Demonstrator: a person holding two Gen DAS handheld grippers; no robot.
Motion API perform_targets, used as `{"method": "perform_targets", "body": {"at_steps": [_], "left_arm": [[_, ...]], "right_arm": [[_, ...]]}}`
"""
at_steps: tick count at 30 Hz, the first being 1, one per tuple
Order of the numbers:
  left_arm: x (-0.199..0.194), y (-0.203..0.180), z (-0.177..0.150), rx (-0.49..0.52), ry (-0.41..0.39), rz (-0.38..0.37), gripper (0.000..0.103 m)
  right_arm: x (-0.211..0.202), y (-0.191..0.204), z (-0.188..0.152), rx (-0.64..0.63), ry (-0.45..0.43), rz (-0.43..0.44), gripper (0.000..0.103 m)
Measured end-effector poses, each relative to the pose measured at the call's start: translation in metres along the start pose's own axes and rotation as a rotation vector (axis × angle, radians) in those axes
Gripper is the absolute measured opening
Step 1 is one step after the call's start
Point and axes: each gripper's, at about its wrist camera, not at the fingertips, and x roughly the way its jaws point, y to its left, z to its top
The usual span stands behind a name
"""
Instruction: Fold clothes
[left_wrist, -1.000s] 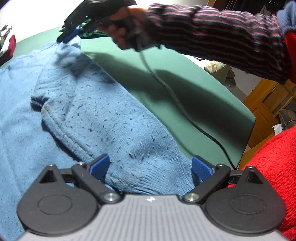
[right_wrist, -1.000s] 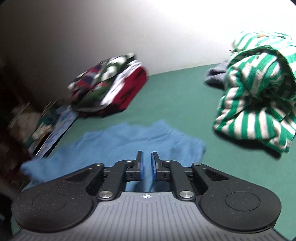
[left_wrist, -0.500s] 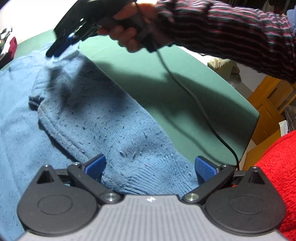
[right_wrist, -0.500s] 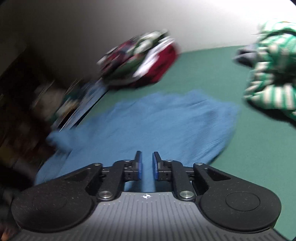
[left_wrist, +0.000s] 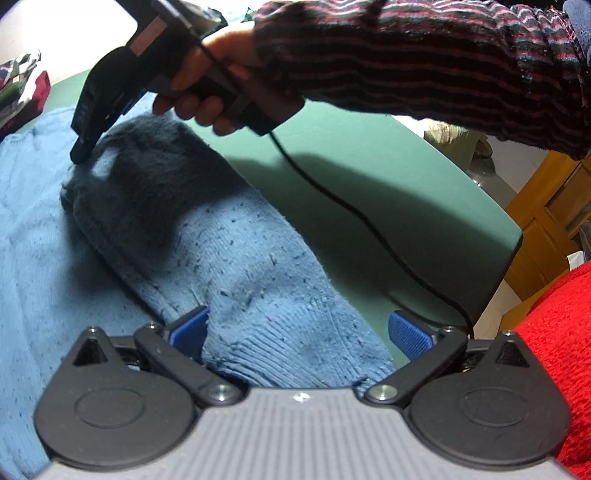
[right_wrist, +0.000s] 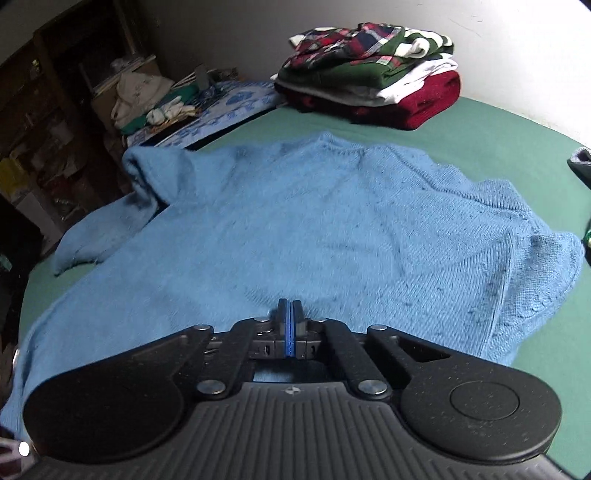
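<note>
A light blue knit sweater (right_wrist: 295, 221) lies spread flat on the green table (right_wrist: 498, 133). In the left wrist view one sleeve (left_wrist: 240, 266) is folded in over the body. My left gripper (left_wrist: 299, 330) is open, low over the ribbed cuff, which lies between its fingers. A hand in a striped sleeve holds my right gripper (left_wrist: 79, 157), tip down on the sweater near the shoulder. In the right wrist view the right gripper (right_wrist: 290, 314) is shut, with no cloth showing between its pads.
A stack of folded clothes (right_wrist: 369, 74) sits at the table's far side. A black cable (left_wrist: 369, 221) trails across the green table (left_wrist: 369, 166). Red fabric (left_wrist: 554, 332) is close on the right. Cluttered shelves (right_wrist: 55, 129) stand past the left edge.
My right gripper has swung down and left over the sweater, and its pads have closed fully. The sleeve's upper end now lies over the body. My left gripper has stayed put.
</note>
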Motion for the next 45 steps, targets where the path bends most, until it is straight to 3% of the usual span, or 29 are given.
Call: {"method": "perform_targets", "body": {"at_steps": [4, 7, 10, 19, 20, 22, 27, 35, 45], "left_arm": [[0.002, -0.003, 0.0, 0.005, -0.003, 0.007, 0.101], [-0.001, -0.001, -0.005, -0.002, -0.016, 0.011, 0.101], [-0.003, -0.001, -0.006, -0.007, -0.025, 0.008, 0.101], [-0.005, -0.003, -0.004, 0.033, 0.016, -0.04, 0.101], [-0.007, -0.003, -0.003, 0.031, 0.019, -0.044, 0.101], [-0.014, -0.003, -0.005, 0.009, 0.014, -0.066, 0.101], [-0.017, -0.003, -0.012, -0.056, 0.025, -0.143, 0.101], [-0.016, -0.001, -0.015, -0.077, 0.043, -0.152, 0.101], [-0.035, 0.024, -0.018, -0.138, 0.0, -0.086, 0.101]], "right_arm": [[0.0, 0.0, 0.003, 0.045, -0.012, -0.026, 0.0], [-0.027, 0.004, -0.001, 0.063, -0.05, 0.028, 0.008], [-0.052, 0.011, -0.021, 0.055, 0.01, 0.075, 0.009], [-0.061, -0.006, -0.056, 0.214, -0.01, 0.017, 0.0], [-0.066, -0.003, -0.058, 0.216, -0.02, 0.02, 0.009], [-0.079, 0.007, -0.062, 0.196, -0.038, 0.044, 0.011], [-0.096, 0.035, -0.094, 0.166, 0.078, 0.172, 0.011], [-0.115, 0.077, -0.141, 0.146, 0.198, 0.303, 0.019], [-0.117, 0.097, -0.16, 0.124, 0.167, 0.279, 0.022]]}}
